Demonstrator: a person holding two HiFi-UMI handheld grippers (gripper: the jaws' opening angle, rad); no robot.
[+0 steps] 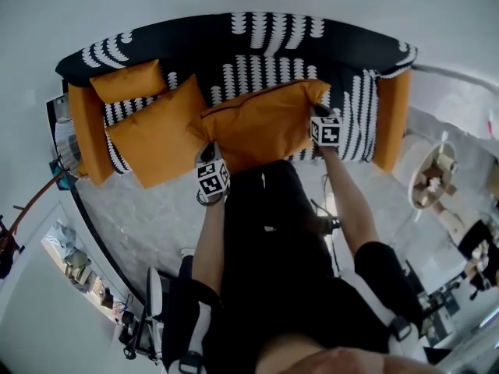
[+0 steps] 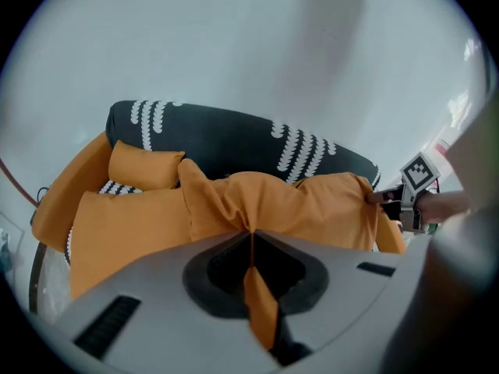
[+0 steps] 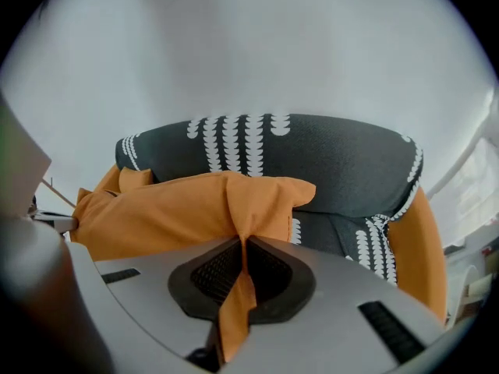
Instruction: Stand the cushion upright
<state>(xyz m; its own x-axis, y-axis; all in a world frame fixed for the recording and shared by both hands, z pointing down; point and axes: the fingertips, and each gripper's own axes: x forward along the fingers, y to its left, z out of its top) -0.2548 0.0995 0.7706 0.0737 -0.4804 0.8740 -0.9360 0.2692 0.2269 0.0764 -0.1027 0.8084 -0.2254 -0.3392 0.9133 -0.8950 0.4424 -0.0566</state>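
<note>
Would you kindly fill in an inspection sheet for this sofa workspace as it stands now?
Surface: black sofa with a white pattern and orange arms.
Job's things: large orange cushion, pinched at both ends, held across the seat in front of the backrest, sagging, not yet upright.
Clutter: medium orange cushion and small orange cushion at the sofa's left end.
Grippers: left gripper and right gripper are both shut on the cushion's fabric.
Cables: thin reddish cable beside the sofa's left end.
Surroundings: round side table with small items to the right; pale floor.
</note>
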